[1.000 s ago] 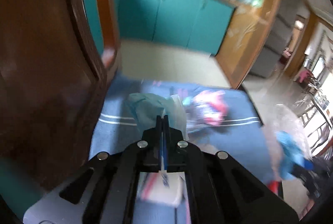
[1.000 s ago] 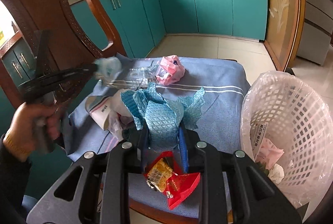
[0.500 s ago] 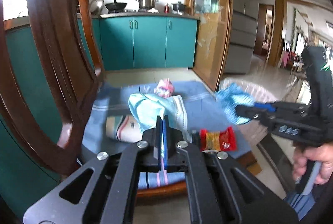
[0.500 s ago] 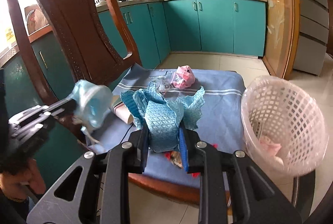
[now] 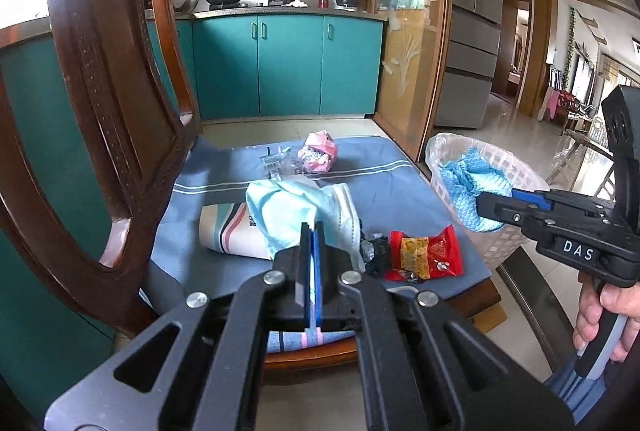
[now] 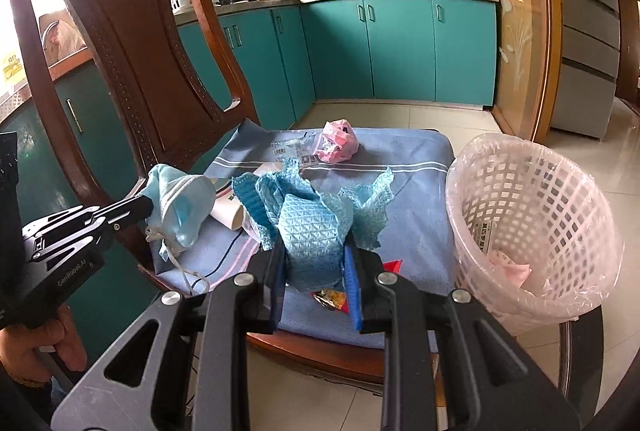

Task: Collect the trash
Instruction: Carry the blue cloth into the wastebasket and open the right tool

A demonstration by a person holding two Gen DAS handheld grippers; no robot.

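Left wrist view first: my left gripper (image 5: 313, 231) sits low centre, jaws pinched tight on a pale blue face mask (image 5: 296, 209), a soft crumpled fabric that fans upward from the tips with its white edge draped to the right. Behind it on the blue striped cloth (image 5: 380, 187) covering the chair seat lies a paper cup (image 5: 228, 231) on its side, long axis running left to right, with its mouth hidden by the mask. A glossy red snack wrapper (image 5: 426, 253) lies flat at lower right, a crumpled pink wrapper (image 5: 319, 151) and clear plastic packaging (image 5: 276, 165) farther up. The carved wooden chair back (image 5: 108, 91) fills the left. At right, my right gripper (image 5: 486, 205) holds a blue waffle-textured cloth (image 5: 470, 187) in front of the white lattice basket (image 5: 516, 175). Right wrist view: the right gripper (image 6: 316, 267) is part closed on that blue waffle-textured cloth (image 6: 308, 227), which bunches upright with ragged corners spreading sideways. The white lattice basket (image 6: 532, 215), lined with thin plastic, stands at right just beside the seat edge, some paper scraps inside. At left, the left gripper (image 6: 146, 207) holds the pale blue face mask (image 6: 180, 203), its ear loop dangling downward.
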